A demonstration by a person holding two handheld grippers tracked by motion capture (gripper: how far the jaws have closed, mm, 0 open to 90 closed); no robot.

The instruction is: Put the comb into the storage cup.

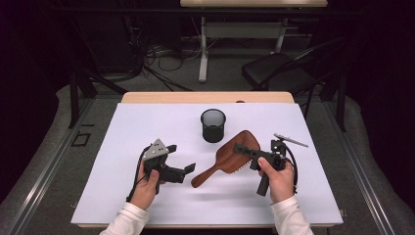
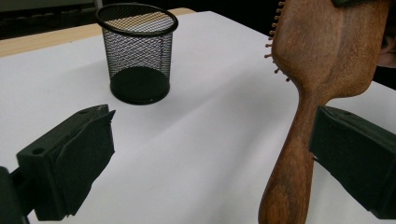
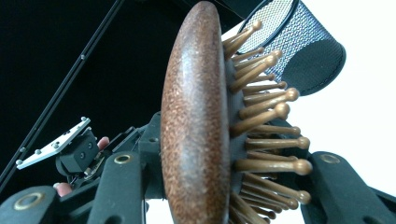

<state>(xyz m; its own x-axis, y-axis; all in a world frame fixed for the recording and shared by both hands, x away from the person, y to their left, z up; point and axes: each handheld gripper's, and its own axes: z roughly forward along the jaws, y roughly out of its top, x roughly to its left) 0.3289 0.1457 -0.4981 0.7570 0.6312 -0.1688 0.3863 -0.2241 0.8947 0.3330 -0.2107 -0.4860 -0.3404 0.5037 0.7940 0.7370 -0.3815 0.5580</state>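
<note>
A brown wooden hairbrush [image 1: 226, 157] is held tilted over the white table, its handle pointing toward the left hand. My right gripper [image 1: 243, 148] is shut on its head; in the right gripper view the black jaws clamp the rounded back and the bristle side of the hairbrush [image 3: 196, 121]. My left gripper [image 1: 181, 157] is open beside the handle's end. In the left gripper view the handle [image 2: 287, 172] rises between the wide-apart jaws of the left gripper [image 2: 212, 128], close to the right jaw, with neither pad pressing on it.
A black mesh cup [image 1: 213, 125] stands upright on the white table top [image 1: 147, 122] just beyond the brush, seen too as the mesh cup [image 2: 137, 53]. Past the table's far edge are a dark chair [image 1: 281, 68] and floor cables.
</note>
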